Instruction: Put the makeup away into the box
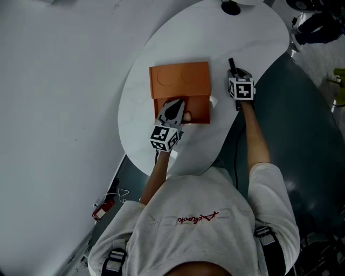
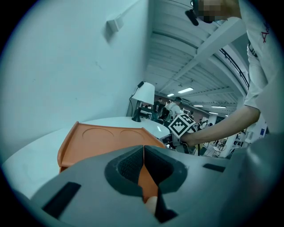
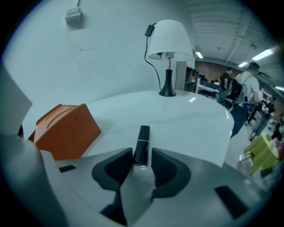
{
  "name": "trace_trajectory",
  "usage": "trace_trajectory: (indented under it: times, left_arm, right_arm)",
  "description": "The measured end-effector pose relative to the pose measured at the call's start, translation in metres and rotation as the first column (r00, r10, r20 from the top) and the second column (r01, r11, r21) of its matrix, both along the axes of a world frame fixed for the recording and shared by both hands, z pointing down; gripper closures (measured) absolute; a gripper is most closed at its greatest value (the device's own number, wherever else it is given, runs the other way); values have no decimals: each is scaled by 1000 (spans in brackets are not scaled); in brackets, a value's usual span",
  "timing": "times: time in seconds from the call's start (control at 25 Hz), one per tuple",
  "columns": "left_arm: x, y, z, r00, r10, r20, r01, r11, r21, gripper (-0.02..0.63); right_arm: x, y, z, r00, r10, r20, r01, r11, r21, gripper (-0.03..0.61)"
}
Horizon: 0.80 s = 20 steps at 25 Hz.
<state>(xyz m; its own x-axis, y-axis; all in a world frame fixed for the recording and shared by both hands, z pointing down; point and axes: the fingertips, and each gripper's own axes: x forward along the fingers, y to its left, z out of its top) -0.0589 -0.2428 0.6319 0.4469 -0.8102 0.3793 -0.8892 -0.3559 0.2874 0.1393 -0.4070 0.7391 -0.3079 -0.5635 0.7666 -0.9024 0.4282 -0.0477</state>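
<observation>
An orange box [image 1: 200, 110] stands on the white table with its lid [image 1: 180, 81] folded back. My left gripper [image 1: 173, 107] sits low over the tray, jaws shut; in the left gripper view [image 2: 143, 155] its tips meet, with orange and a pale item [image 2: 151, 205] showing behind them. I cannot tell whether anything is clamped. To the right of the box a black tube with a gold band [image 1: 232, 64] lies on the table. My right gripper [image 1: 235, 74] straddles its near end [image 3: 142, 144], jaws [image 3: 142, 155] open with thin gaps beside it.
A white table lamp [image 3: 168, 44] stands at the table's far side, its base [image 1: 230, 6] near the back edge. A small white object [image 1: 213, 100] lies by the box's right wall. The table's curved rim [image 1: 226, 135] runs just below my right gripper. People stand in the background.
</observation>
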Motion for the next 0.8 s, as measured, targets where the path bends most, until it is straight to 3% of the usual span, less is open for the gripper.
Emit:
trace_trajectory:
  times: [0.44, 0.8]
  left_arm:
    - [-7, 6, -10, 1000, -14, 5, 14, 1000, 21, 601]
    - [-6, 18, -31, 1000, 2, 9, -2, 997, 72, 601]
  right_arm:
    - [-3, 7, -5, 1000, -10, 8, 10, 1000, -8, 472]
    - [-7, 30, -53, 996, 19, 88, -28, 994, 101, 472]
